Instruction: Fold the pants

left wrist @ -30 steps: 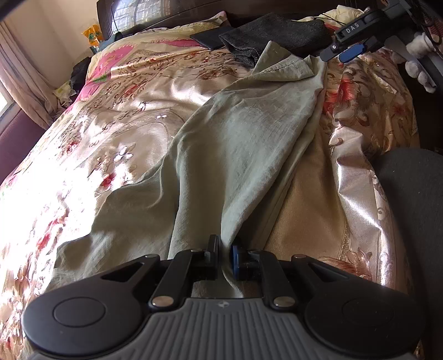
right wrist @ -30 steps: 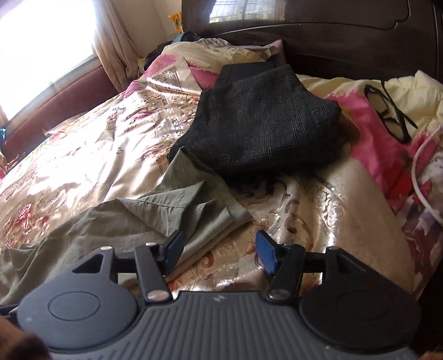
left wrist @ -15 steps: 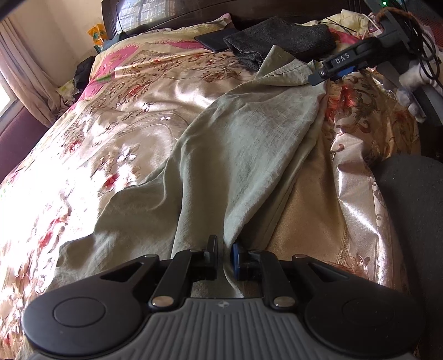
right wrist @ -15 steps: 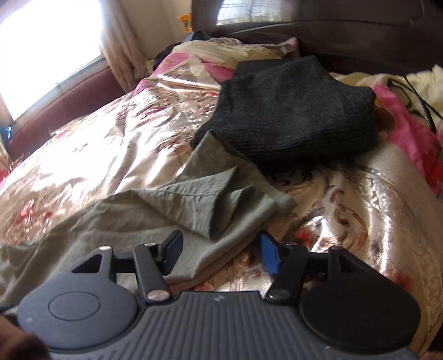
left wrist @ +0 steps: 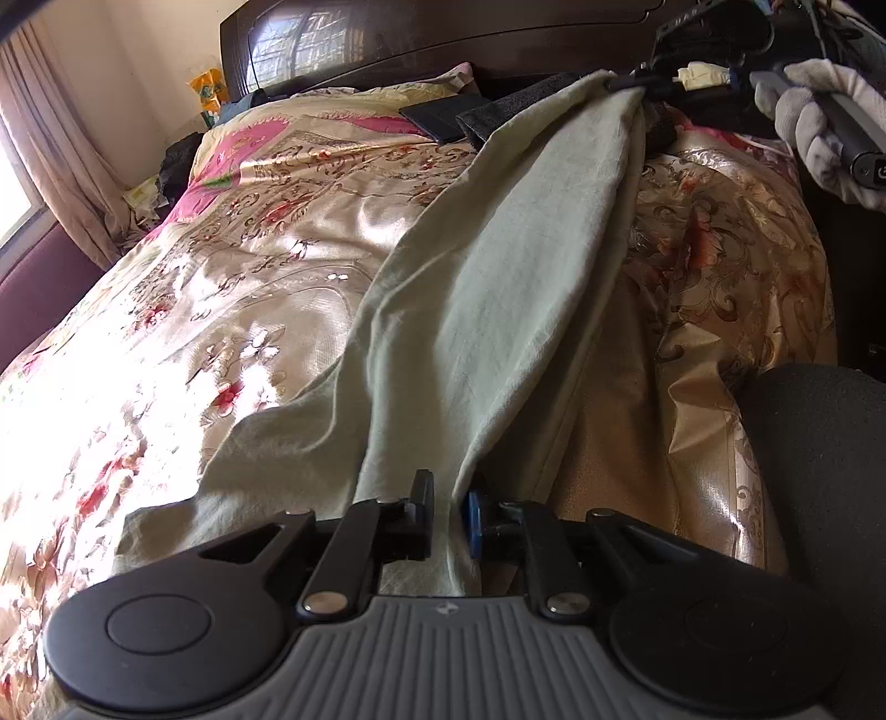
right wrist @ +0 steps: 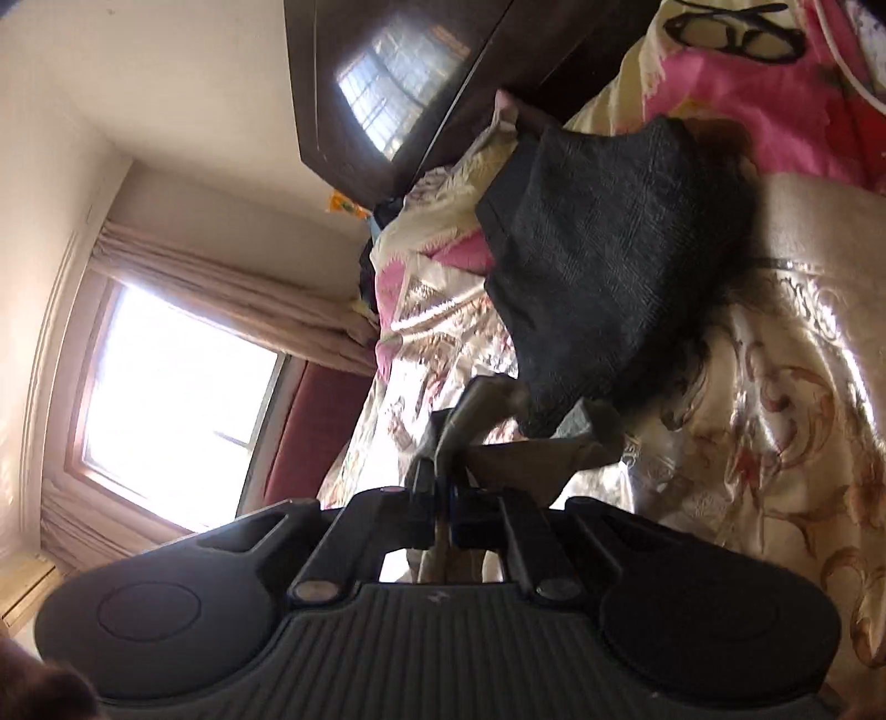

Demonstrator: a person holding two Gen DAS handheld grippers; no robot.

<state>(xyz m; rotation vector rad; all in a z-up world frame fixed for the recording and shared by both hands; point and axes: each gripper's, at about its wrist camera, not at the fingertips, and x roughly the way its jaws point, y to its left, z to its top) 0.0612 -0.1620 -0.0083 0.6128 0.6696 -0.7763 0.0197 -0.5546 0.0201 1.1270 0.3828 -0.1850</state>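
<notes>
Pale green pants (left wrist: 498,310) lie stretched along the floral bedspread (left wrist: 232,288). My left gripper (left wrist: 449,518) is shut on the near end of the pants, low over the bed. My right gripper (left wrist: 642,88) shows at the far end in the left wrist view, shut on the other end and holding it lifted off the bed. In the right wrist view my right gripper (right wrist: 440,498) is rolled on its side and pinches a bunched fold of the pants (right wrist: 531,454).
A folded dark grey garment (right wrist: 603,266) lies near the dark wooden headboard (left wrist: 443,39). Black glasses (right wrist: 736,30) rest on the pink bedding. A window with curtains (right wrist: 166,387) is at the left. A dark rounded cushion (left wrist: 819,498) sits at the right edge.
My right gripper closed on the far end of the pants, lifted it off the bed and rolled sideways. The left gripper kept its hold.
</notes>
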